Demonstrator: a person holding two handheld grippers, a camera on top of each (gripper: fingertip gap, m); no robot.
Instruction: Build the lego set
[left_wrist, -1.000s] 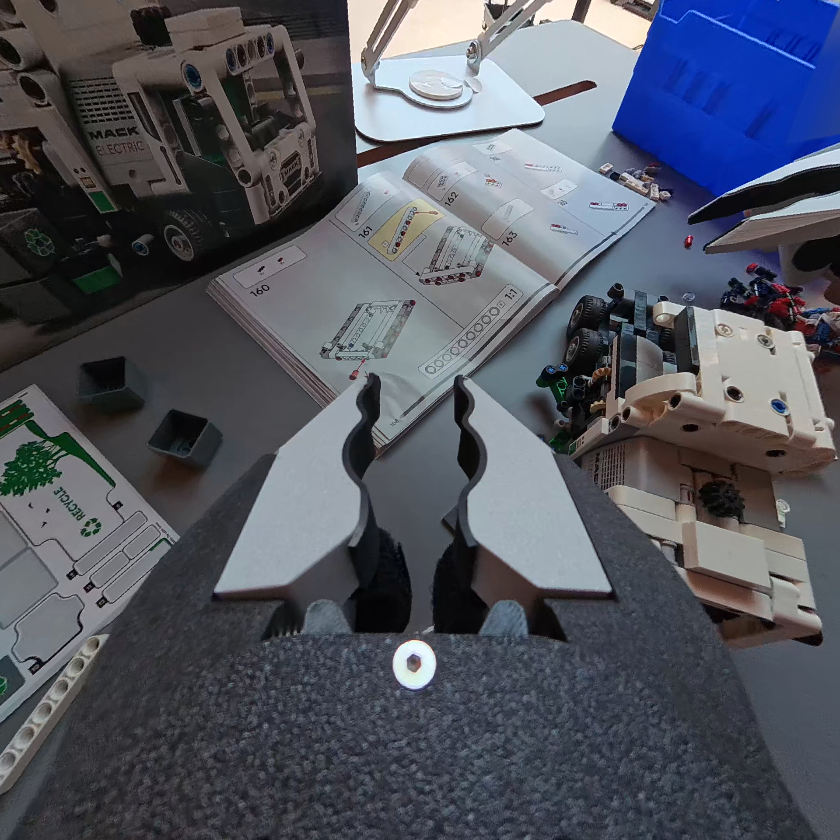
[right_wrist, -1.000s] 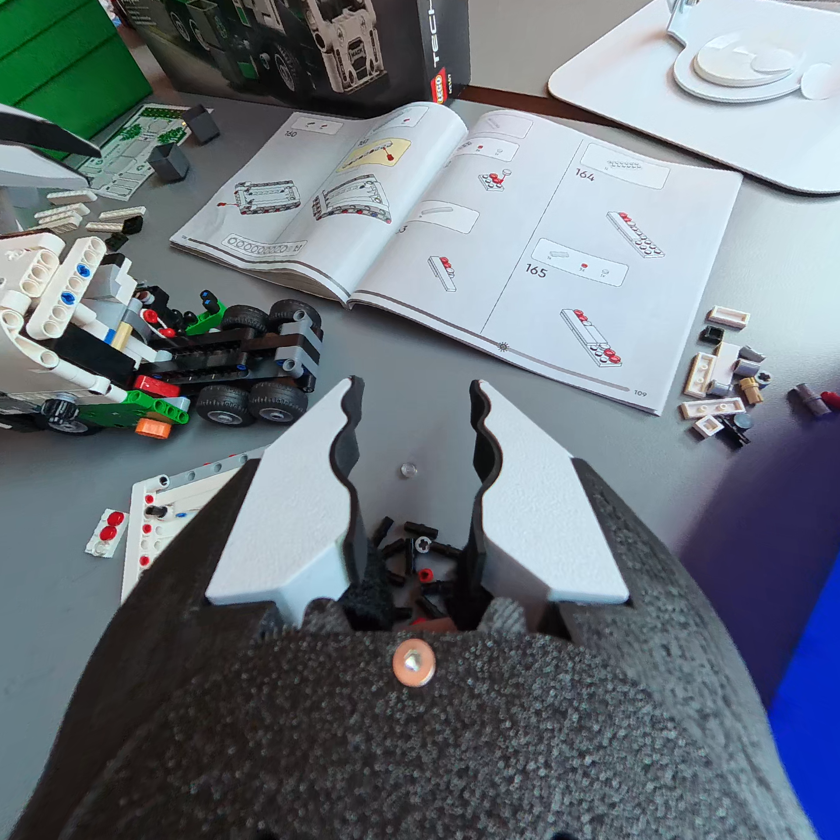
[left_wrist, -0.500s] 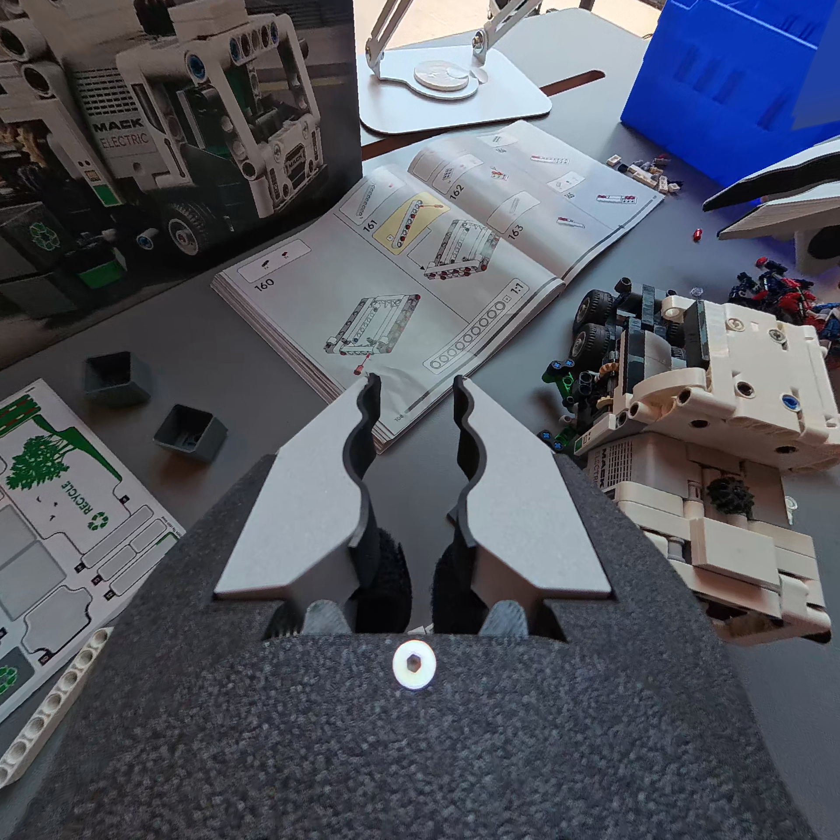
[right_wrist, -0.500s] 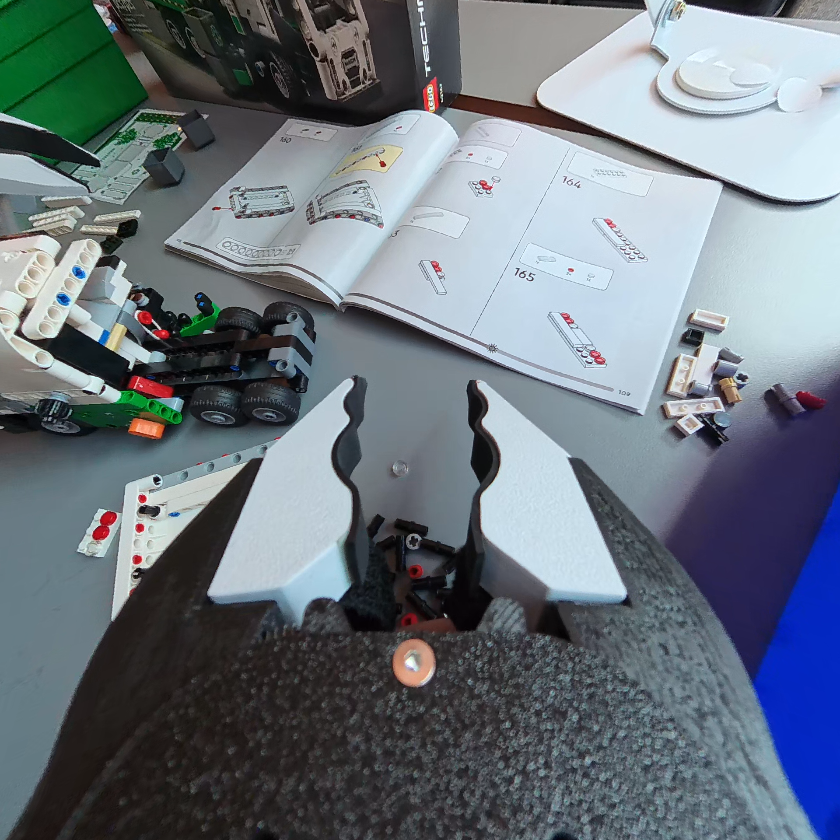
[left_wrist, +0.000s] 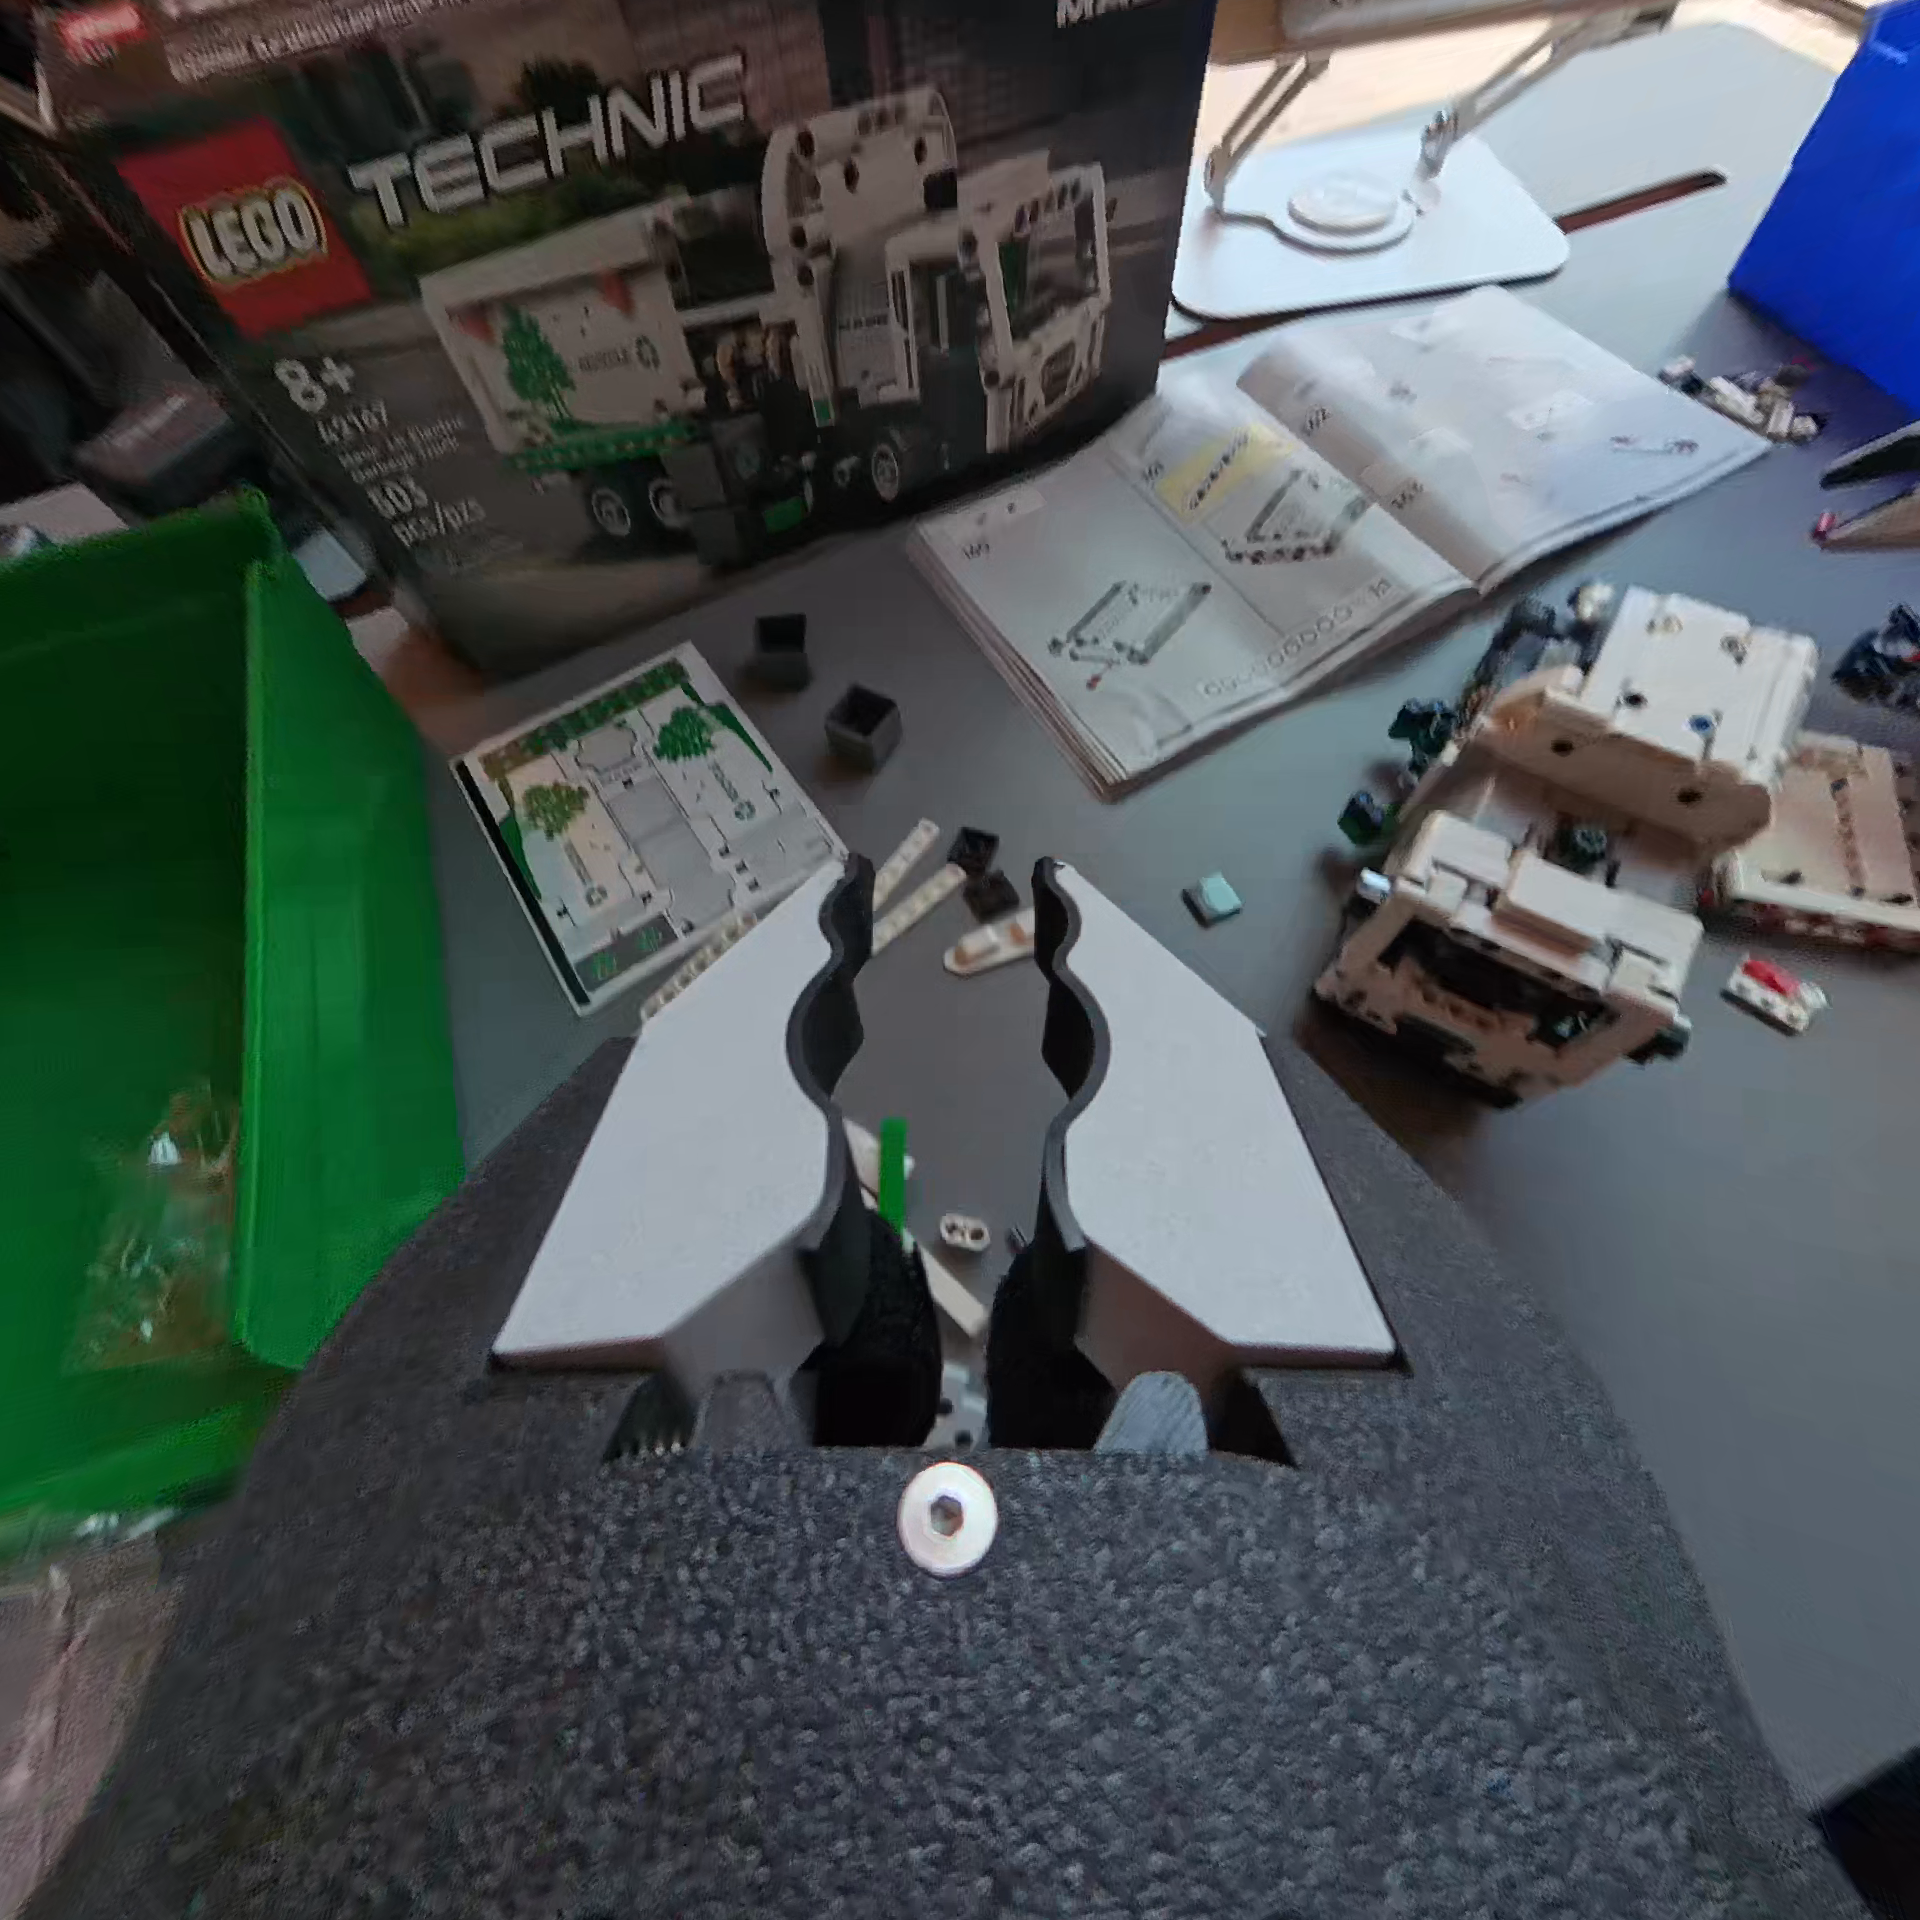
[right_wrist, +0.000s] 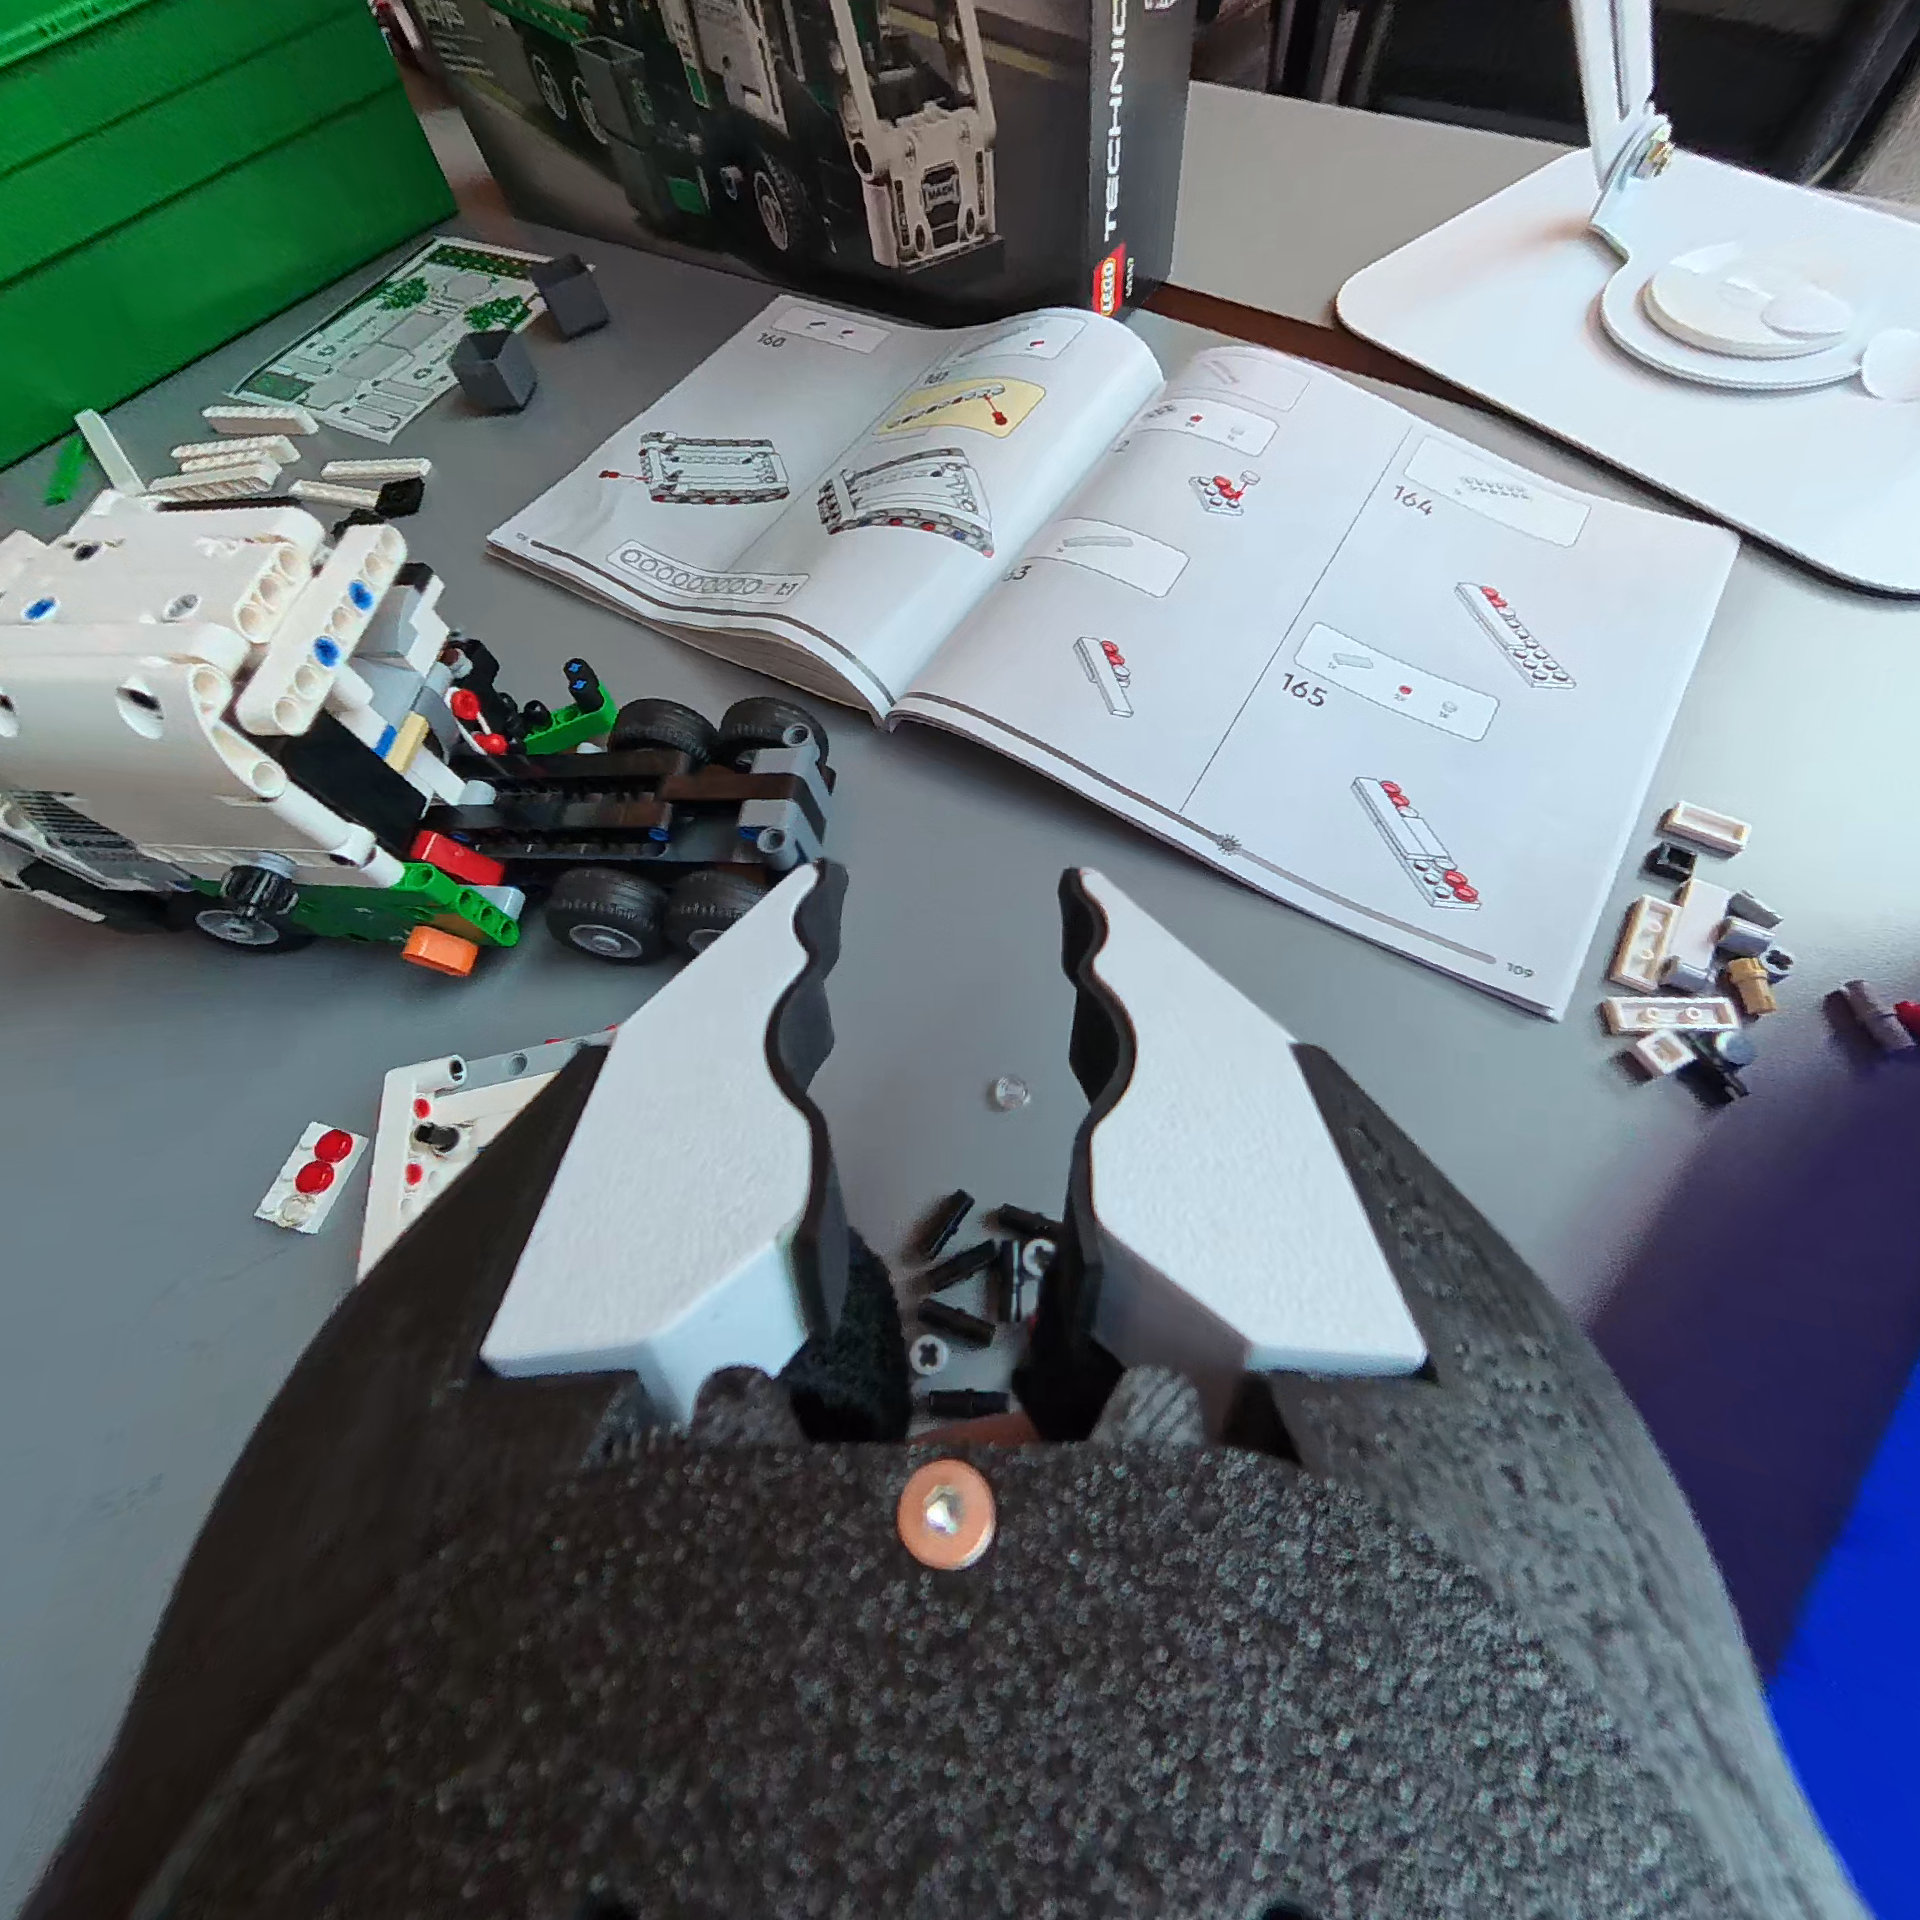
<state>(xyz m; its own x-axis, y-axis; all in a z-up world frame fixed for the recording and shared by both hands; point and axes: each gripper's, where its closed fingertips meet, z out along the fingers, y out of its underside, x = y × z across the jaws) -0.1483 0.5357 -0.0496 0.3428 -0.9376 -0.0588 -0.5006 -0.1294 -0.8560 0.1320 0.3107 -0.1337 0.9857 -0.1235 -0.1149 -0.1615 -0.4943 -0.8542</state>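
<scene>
Left wrist view: left gripper (left_wrist: 951, 883) parted, empty; white beams (left_wrist: 914, 894) and black pieces (left_wrist: 982, 873) just beyond fingertips, sticker sheet (left_wrist: 634, 810) leftward. Right wrist view: right gripper (right_wrist: 945, 894) parted, empty; truck chassis (right_wrist: 623, 821) left of fingertips, clear stud (right_wrist: 1008, 1091) between fingers, black pins (right_wrist: 961, 1268) nearer the palm.

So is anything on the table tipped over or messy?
Yes. The half-built truck lies on its side, wheels facing sideways instead of down. Small black pins lie scattered loose on the grey table beneath the right tool.
</scene>
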